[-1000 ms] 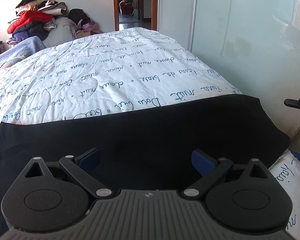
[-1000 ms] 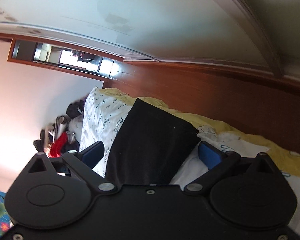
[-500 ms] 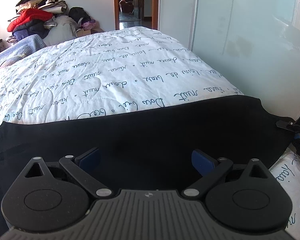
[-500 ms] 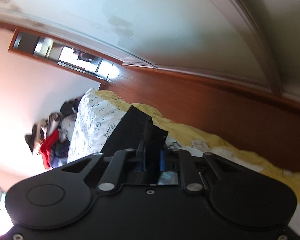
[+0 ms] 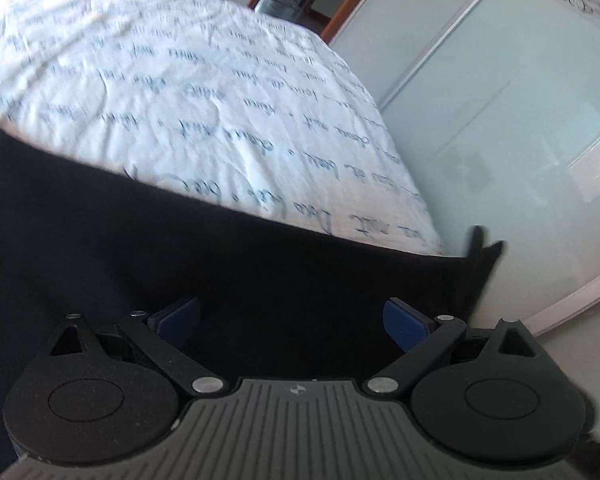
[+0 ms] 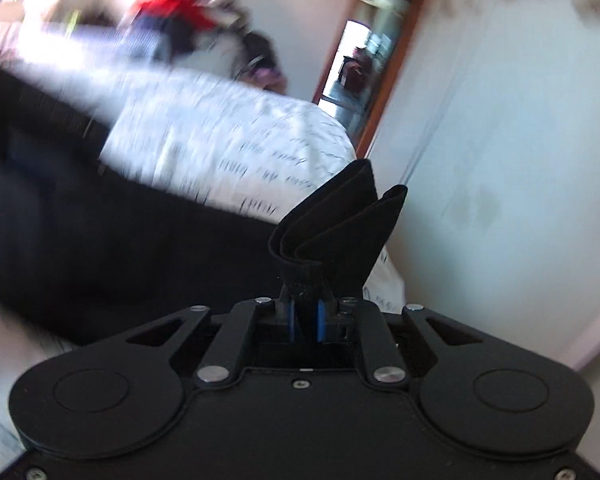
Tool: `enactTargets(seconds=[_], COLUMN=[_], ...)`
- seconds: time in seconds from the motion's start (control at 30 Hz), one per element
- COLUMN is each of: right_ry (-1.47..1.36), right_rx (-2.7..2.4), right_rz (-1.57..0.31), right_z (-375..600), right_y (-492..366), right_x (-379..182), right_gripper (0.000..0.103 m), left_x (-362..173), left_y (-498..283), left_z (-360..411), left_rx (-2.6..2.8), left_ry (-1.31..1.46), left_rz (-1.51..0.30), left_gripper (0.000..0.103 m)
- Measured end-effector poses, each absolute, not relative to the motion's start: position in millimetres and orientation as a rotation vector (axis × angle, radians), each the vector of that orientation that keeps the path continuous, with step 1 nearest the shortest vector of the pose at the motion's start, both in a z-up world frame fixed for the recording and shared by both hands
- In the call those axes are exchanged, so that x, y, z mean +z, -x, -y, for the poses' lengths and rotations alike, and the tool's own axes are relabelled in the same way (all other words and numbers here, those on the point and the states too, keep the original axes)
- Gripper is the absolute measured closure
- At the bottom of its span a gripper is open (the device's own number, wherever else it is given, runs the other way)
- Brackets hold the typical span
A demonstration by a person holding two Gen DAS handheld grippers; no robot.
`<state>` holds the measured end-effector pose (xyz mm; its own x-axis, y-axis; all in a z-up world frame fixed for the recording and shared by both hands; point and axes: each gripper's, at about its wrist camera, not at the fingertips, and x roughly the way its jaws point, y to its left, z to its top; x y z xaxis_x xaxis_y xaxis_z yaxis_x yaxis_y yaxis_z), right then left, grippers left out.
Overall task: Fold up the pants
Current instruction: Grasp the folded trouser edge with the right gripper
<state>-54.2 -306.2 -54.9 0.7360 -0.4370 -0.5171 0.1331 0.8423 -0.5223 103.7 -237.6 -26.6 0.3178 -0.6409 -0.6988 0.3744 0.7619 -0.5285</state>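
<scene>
Black pants (image 5: 180, 248) lie across the near part of a bed with a white, script-printed quilt (image 5: 180, 92). My left gripper (image 5: 292, 316) is open, its blue pads wide apart just above the black cloth, holding nothing. My right gripper (image 6: 305, 312) is shut on a bunched corner of the pants (image 6: 340, 224), which sticks up folded above the jaws. That lifted corner shows at the bed's right edge in the left wrist view (image 5: 480, 252). The rest of the pants (image 6: 100, 248) stretch left, blurred.
Frosted sliding wardrobe doors (image 5: 500, 120) stand close along the bed's right side. An open wooden-framed doorway (image 6: 364, 64) is beyond the bed. A pile of clothes, one red (image 6: 172, 12), sits at the far end of the room.
The right gripper shut on the pants corner and has lifted it while swinging round. The left gripper has tilted and shifted, still open over the cloth.
</scene>
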Motion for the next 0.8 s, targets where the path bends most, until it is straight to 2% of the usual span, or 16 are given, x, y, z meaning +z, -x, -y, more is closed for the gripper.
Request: enactTargets(seconds=[0.07,0.2,0.27,0.3,0.33,0.37,0.4,0.43,0.53,0.7,0.77,0.8], right_ry=[0.615,0.699,0.707,0.713,0.717,0.715,0.695,0.667,0.65,0.69,0.674,0.666], right_rx=[-0.341,-0.364,-0.378,-0.394,-0.405,-0.406,-0.388,-0.365,-0.326,-0.32,-0.313,-0.311], right_rz=[-0.693,-0.689,-0.678,-0.667,-0.656,-0.648,-0.654,-0.665,-0.67,-0.594,-0.562,-0.548], right_z=[295.8,292.2,293.0,292.1,291.2,292.7,295.1,296.3,294.9,287.8,284.8,283.1], right_y=[50.9,49.2,47.9,49.7,49.1,49.2,50.2,54.8,55.3,67.2,73.2,76.5], right_x=[-70.7,-79.7,-78.5,-77.7,-76.5,-76.0,-74.1,-69.8,-70.4,-61.3,-55.5,-52.6], right_gripper=[0.093,0.09,0.079,0.064,0.054,0.054,0.057,0.074,0.091,0.096,0.096,0.096], left_x=[-33.8,-31.7,-35.1,-38.4,-43.5,-45.7,-46.6,-48.5,-51.8,-56.5,-56.2,-55.4], left_y=[-107.0,-103.6,-104.9,-106.3,-107.9,-109.2,-109.5,-111.2,-113.2,-116.7,-117.4,-117.1], left_z=[242.2,265.8,277.1,282.0,287.6,293.2,298.5,304.6,319.9,334.5,337.7,338.3], left_rx=[-0.749,-0.813,-0.86,-0.88,-0.891,-0.895,-0.906,-0.922,-0.956,-0.972,-0.967,-0.967], left_ry=[0.383,0.36,0.385,0.411,0.439,0.46,0.472,0.481,0.509,0.547,0.569,0.577], left_rz=[-1.122,-1.112,-1.146,-1.172,-1.2,-1.216,-1.223,-1.229,-1.269,-1.322,-1.328,-1.327], left_gripper=[0.004,0.003,0.003,0.003,0.003,0.002,0.001,0.001,0.001,0.001,0.003,0.009])
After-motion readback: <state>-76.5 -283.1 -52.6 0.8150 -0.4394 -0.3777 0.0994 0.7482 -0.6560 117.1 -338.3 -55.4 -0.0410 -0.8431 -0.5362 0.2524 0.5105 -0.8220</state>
